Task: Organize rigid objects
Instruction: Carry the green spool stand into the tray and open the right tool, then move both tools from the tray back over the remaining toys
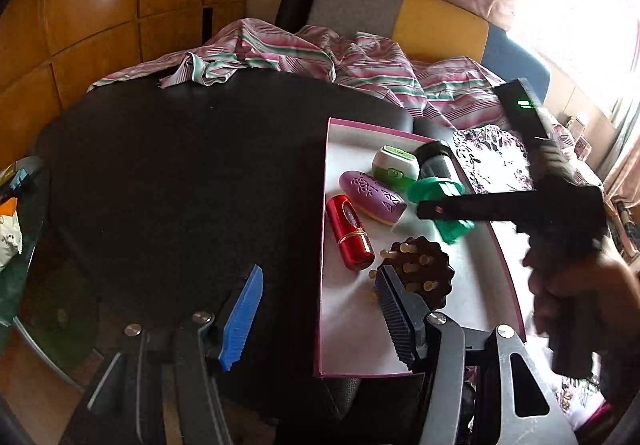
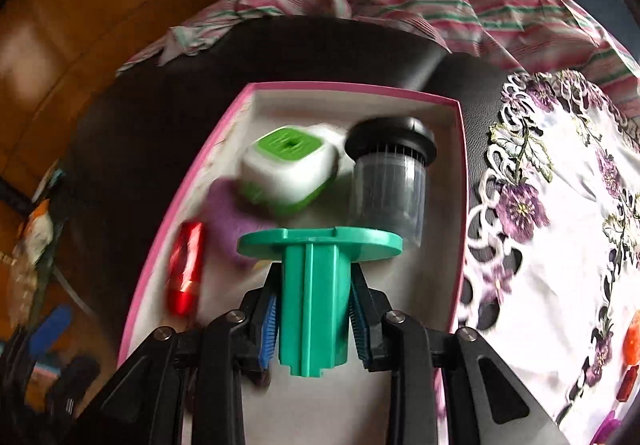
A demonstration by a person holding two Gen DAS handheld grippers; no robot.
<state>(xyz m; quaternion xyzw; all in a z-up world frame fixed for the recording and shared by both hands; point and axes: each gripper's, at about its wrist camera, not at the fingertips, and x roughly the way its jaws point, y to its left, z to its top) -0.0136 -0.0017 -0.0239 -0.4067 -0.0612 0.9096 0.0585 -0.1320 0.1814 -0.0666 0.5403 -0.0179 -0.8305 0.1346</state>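
The right gripper (image 2: 313,315) is pinching a teal plastic flanged spool (image 2: 316,285) over the middle of the pink-rimmed white cardboard box (image 2: 352,89); the left gripper (image 1: 316,309) is hanging spread at the box's near-left edge.

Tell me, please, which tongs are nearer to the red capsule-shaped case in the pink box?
Left. The left tongs hang open just in front of the red case, one finger at the box edge. The right tongs, shut on the green spool, sit farther across the pink box.

Wood-panelled wall (image 1: 92,5) at ten o'clock; bright curtained window (image 1: 576,1) at two; striped cloth (image 1: 320,53) behind the dark table (image 1: 180,165)
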